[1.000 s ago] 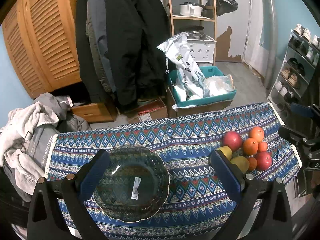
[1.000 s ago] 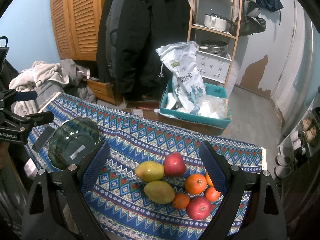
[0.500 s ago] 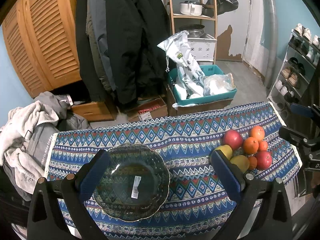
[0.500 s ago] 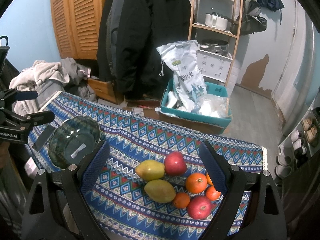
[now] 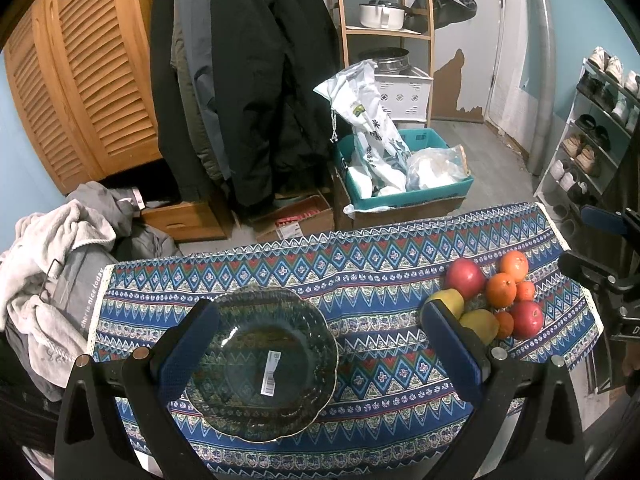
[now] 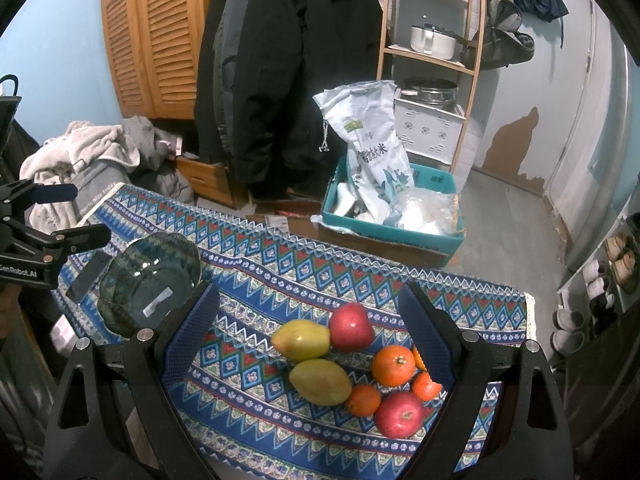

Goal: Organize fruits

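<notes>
- I hold the left gripper above the near left part of the table; its jaws stand wide apart, grasping nothing.
- Below it sits the glass bowl on the patterned tablecloth. It contains only a white barcode sticker; no fruit is in it.
- I hold the right gripper over the right part of the table, jaws likewise released and carrying nothing.
- The fruit lies loose on the cloth, in one tight cluster well apart from the bowl: two yellow-green mangoes, two red apples and several oranges, most touching a neighbour.
- Far side, on the floor: a teal box resting on a cardboard carton. The teal box holds an upright white rice sack and clear plastic bags.
- Far shelf unit: a lidded white pot on one level, a steel pot atop a white crate beneath.
</notes>
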